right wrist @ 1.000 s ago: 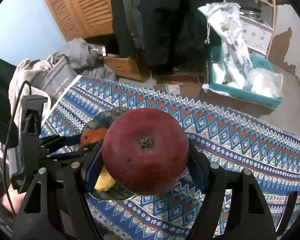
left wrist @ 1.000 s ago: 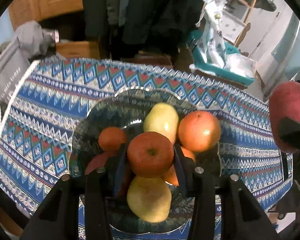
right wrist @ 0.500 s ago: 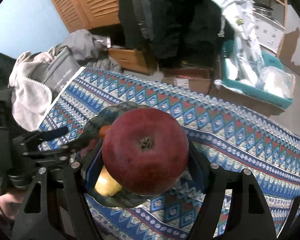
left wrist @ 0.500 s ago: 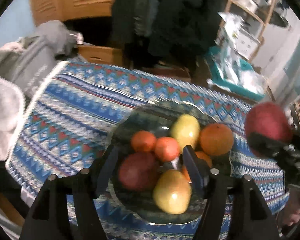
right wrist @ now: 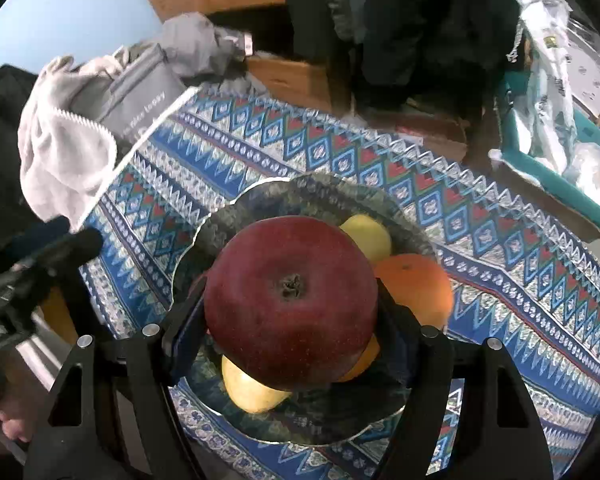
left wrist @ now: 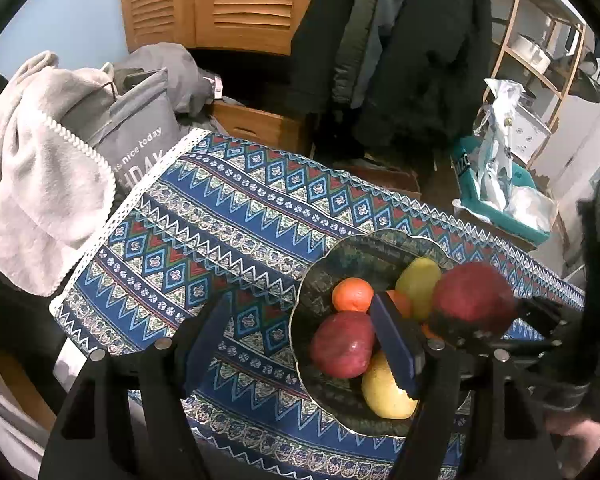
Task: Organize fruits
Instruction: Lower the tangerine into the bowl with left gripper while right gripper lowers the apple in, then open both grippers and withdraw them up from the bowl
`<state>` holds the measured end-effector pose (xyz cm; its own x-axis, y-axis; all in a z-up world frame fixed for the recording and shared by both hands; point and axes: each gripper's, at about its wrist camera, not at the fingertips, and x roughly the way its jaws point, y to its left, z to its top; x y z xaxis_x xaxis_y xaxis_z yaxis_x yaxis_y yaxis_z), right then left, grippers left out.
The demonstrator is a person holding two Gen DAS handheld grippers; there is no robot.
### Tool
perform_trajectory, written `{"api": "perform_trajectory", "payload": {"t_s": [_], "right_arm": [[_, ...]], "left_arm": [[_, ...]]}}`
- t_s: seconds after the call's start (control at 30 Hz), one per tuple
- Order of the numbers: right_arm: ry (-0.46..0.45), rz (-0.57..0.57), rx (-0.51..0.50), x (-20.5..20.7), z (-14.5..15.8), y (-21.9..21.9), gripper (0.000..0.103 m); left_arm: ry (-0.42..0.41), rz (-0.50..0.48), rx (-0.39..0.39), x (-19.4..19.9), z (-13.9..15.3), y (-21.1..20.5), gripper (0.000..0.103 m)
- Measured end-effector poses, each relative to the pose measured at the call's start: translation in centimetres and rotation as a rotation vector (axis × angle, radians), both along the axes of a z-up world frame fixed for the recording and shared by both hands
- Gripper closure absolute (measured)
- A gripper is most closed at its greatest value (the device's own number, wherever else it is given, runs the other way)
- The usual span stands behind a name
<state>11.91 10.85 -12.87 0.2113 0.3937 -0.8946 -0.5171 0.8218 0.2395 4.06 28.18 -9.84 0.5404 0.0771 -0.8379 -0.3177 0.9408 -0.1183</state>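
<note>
A dark patterned bowl on the blue patterned tablecloth holds a tangerine, a red apple, two yellow pears and an orange. My left gripper hangs left of the bowl. Its jaws are opening, with nothing between them, and its right finger crosses in front of the fruit. My right gripper is shut on a large dark red apple and hovers just above the bowl. That apple also shows in the left wrist view.
The tablecloth ends at a white lace edge on the left. Beside it lie a grey towel and a grey printed bag. Dark coats and a wooden box stand behind. A teal bin with plastic bags sits at the far right.
My left gripper let go of an orange-red fruit in the bowl, opened, and drew back up and to the left. My right gripper brought the dark red apple down over the bowl.
</note>
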Motion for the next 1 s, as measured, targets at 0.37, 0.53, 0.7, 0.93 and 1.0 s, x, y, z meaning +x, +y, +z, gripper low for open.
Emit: {"api": "perform_trajectory", "payload": {"t_s": [0.37,0.53,0.7,0.93,1.0], "right_arm": [[0.062,0.028,-0.043,-0.3,-2.8,0.9,0.027],[0.017,0.017,-0.023,-0.3,-0.9,0.5,0.027],[-0.028,-0.027,-0.018,-0.6,1.4,-1.3,0.027],[-0.183,-0.11,-0.008,-1.9,8.1,-5.4,0.027],[-0.227,-0.129,0.016,-2.6,10.5,-6.7,0.027]], "left_arm": [[-0.019,0.003,-0.009,-0.2,0.8,-0.2,0.029],[-0.026,0.003,0.003,-0.4,1.2,-0.4,0.029],[-0.053,0.007,0.039,-0.9,2.3,-0.6,0.029],[-0.138,-0.027,0.02,-1.9,6.4,-2.2,0.021],[-0.176,-0.039,0.034,-2.6,7.9,-3.0,0.02]]}}
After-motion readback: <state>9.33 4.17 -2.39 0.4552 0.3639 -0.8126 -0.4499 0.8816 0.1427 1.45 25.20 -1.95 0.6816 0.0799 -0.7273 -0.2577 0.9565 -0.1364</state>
